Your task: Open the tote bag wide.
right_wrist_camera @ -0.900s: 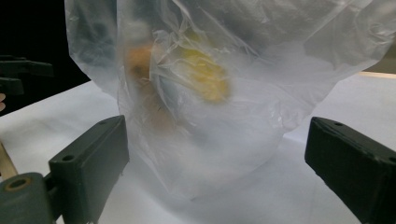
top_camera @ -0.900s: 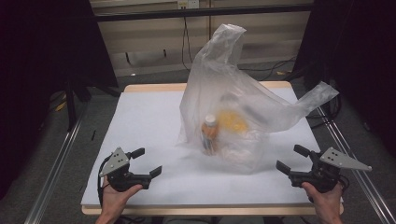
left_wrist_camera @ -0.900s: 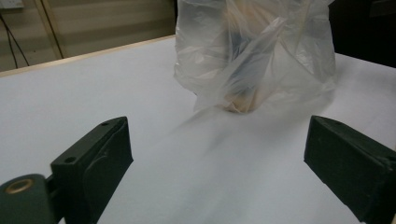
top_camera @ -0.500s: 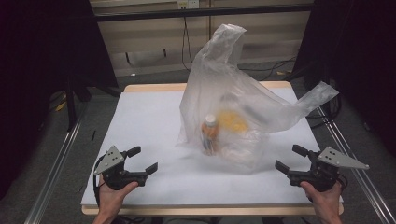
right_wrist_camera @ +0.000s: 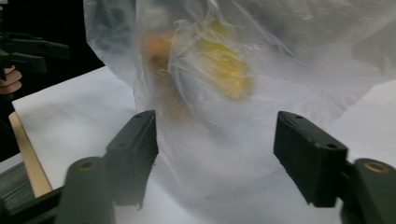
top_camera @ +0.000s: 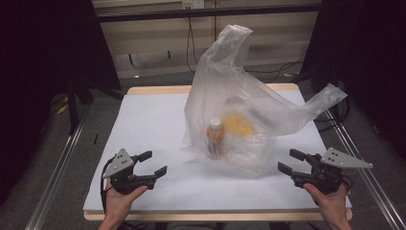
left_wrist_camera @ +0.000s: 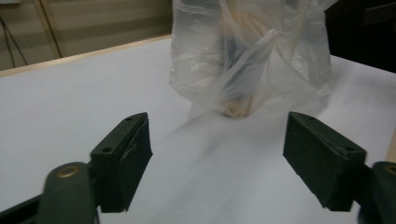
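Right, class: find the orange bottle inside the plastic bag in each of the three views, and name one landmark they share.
High view: the orange bottle stands upright at centre, inside the plastic bag.
Left gripper view: upper centre, only a blurred orange-brown base at the bag's foot.
Right gripper view: upper left, an orange blur beside the yellow item.
Shared landmark: the bag on the white table.

clear crinkled plastic bag (top_camera: 249, 96): thin, glossy | white table cover (top_camera: 153, 124): matt, smooth | black gripper pads (left_wrist_camera: 126, 154): matt

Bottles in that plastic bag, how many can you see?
1: an orange bottle stands at the plastic bag's near left, beside something yellow. More may be hidden.
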### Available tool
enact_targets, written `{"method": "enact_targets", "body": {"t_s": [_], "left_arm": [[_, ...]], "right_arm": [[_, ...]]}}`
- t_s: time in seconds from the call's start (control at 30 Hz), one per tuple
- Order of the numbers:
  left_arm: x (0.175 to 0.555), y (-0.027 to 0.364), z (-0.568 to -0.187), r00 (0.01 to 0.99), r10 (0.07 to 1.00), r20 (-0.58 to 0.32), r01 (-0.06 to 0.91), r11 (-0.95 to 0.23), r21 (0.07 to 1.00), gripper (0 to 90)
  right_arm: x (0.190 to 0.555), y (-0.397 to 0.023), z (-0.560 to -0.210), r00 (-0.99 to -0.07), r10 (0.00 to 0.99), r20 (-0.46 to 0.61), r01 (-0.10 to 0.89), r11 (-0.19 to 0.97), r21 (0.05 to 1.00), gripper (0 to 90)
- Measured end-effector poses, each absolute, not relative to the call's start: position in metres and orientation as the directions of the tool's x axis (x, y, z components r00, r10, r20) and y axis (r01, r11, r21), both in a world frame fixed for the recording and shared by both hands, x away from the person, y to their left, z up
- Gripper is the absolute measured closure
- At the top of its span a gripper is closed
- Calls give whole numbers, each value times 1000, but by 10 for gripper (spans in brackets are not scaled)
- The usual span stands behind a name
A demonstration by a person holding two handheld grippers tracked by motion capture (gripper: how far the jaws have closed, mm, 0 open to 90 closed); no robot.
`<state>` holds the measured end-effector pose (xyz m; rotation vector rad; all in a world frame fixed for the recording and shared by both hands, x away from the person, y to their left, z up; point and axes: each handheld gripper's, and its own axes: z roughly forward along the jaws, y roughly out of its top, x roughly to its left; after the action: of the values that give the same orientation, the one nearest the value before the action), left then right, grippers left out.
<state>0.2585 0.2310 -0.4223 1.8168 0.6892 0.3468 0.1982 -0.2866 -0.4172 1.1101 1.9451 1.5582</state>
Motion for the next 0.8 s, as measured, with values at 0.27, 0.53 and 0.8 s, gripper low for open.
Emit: {"method": "enact_targets", "body": {"t_s": [0.27, 0.53, 0.8], "left_arm": [[261, 216, -409, 832, 546, -94, 260, -235, 937, 484], [267, 191, -399, 879, 472, -70, 219, -268, 938, 841], [287, 157, -366, 910, 412, -46, 164, -258, 952, 900]], "right_arm": [[205, -274, -402, -645, 747, 161, 322, 74, 944, 677], [226, -263, -388, -691, 703, 169, 331, 99, 939, 900], [241, -251, -352, -712, 689, 134, 298, 124, 947, 900]]}}
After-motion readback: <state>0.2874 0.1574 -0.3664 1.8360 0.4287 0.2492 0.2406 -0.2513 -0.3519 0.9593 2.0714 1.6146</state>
